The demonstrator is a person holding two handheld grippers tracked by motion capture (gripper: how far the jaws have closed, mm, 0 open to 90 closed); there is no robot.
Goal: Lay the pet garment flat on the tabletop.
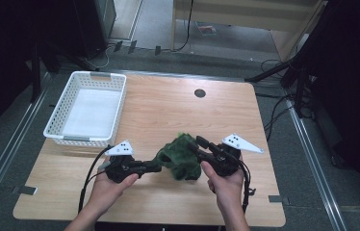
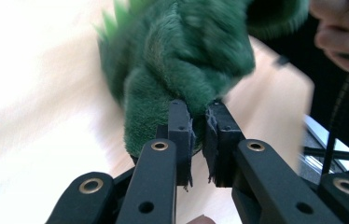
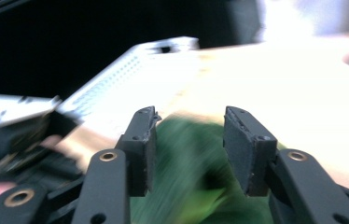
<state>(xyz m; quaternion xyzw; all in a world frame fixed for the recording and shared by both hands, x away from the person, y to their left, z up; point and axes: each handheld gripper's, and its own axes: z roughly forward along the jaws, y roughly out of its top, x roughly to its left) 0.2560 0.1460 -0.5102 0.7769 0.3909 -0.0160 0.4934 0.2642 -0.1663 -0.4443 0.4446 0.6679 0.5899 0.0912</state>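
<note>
The green plush toy (image 1: 182, 156) is held over the counter (image 1: 168, 106). It appears soft, light, yielding. The left gripper (image 2: 198, 125) is clamped on a fold; the right gripper (image 3: 189, 144) stands open around it.

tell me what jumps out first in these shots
A fuzzy green plush toy sits at the near middle of the wooden table, between two hand-held grippers. The left gripper is pinched shut on a fold of its fur, while the right gripper hangs open over it. A white basket stands at the table's far left corner.
</note>
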